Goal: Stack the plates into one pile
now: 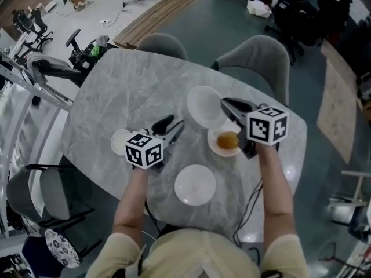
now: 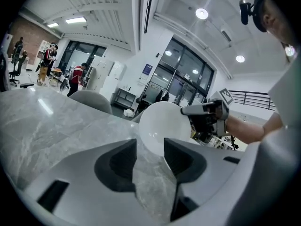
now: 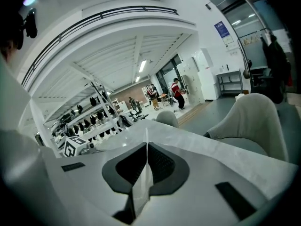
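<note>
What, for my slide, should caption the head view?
Right hand-held gripper holds a plate by its rim above the table; left hand-held gripper hovers open.

Small plate left of nearer plate

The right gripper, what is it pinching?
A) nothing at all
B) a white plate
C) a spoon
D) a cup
B: the right gripper has its jaws closed on the thin rim of a white plate, which the left gripper view shows held up tilted.
</note>
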A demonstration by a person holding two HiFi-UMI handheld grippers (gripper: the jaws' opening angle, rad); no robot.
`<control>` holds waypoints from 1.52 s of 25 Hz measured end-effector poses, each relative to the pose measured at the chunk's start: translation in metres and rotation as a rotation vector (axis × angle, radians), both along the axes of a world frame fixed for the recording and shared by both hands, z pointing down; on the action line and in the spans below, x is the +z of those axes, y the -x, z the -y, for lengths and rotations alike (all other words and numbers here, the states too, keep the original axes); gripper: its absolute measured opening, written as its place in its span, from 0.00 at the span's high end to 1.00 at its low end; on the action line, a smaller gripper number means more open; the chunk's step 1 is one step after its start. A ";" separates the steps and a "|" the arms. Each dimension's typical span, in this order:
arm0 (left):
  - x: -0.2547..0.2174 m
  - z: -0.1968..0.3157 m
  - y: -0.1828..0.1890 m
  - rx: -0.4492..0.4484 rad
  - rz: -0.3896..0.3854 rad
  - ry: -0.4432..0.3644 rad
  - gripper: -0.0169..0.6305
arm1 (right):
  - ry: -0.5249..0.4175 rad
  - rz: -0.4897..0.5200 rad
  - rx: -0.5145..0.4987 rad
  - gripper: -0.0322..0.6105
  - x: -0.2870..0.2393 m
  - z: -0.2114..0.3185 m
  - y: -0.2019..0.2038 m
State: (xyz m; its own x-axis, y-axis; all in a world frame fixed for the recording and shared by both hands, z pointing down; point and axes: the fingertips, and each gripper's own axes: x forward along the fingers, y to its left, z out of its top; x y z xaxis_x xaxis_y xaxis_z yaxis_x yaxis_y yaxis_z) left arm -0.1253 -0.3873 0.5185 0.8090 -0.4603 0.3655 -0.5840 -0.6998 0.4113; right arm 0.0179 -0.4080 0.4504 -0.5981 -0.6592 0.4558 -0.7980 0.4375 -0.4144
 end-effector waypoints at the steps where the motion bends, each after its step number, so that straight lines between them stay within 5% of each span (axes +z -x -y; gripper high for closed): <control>1: -0.002 0.000 0.000 -0.001 -0.006 -0.001 0.72 | -0.010 0.000 -0.010 0.93 -0.004 -0.003 0.003; 18: -0.027 -0.022 0.008 0.017 -0.069 -0.012 0.71 | -0.079 0.034 -0.171 0.93 -0.053 -0.060 0.060; 25: -0.037 -0.031 0.012 0.045 -0.093 -0.041 0.72 | -0.084 0.076 -0.148 0.93 -0.058 -0.068 0.061; 38: -0.060 -0.057 0.016 0.044 -0.012 -0.131 0.75 | -0.094 0.114 -0.136 0.93 -0.066 -0.088 0.051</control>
